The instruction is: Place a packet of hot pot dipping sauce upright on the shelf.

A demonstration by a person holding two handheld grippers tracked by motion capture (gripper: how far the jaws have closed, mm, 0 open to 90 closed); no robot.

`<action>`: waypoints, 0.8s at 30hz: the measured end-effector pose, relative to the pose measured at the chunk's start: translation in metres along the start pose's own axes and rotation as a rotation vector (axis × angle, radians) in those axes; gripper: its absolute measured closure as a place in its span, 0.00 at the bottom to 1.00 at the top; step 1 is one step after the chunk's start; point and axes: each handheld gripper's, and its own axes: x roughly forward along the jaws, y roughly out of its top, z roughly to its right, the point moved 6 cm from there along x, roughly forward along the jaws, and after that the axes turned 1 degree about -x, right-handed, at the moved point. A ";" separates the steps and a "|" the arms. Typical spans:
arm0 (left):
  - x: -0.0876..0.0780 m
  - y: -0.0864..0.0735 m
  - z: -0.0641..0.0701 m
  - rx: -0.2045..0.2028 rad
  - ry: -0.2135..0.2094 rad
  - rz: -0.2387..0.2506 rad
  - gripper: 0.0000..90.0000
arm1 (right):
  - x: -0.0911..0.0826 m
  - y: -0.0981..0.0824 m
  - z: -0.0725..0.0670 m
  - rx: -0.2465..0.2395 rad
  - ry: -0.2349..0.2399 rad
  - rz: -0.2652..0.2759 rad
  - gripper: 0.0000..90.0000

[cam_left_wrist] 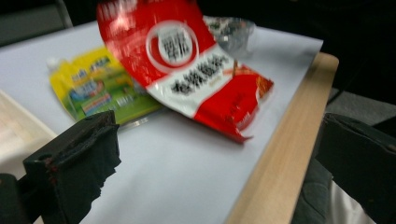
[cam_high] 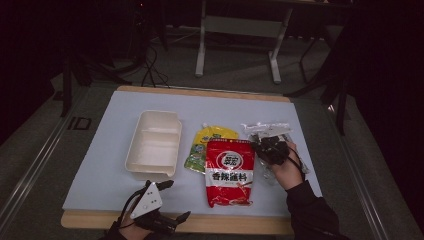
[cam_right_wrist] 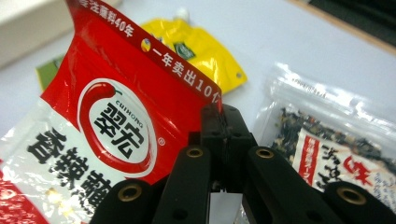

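My left tool sits at the near edge of the worktop, jaws spread wide, gripping nothing. My right tool is clamped fully shut on the top edge of the red sachet, whose upper end is raised while its lower end rests on the worktop. Behind it lie a yellow pouch, a clear seaweed packet and a white tray.

Probably a dim lab or studio: a lit work table, grey carpet, metal stands behind.
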 end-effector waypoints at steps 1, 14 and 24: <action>0.001 0.000 0.000 0.001 0.005 -0.009 0.01 | -0.003 0.002 -0.001 0.000 0.001 0.009 1.00; 0.001 0.020 -0.002 -0.040 -0.018 -0.004 0.01 | -0.038 0.017 -0.018 -0.065 0.029 0.089 1.00; 0.023 0.029 -0.006 -0.053 -0.031 -0.055 0.01 | -0.062 0.028 -0.038 -0.123 0.055 0.154 1.00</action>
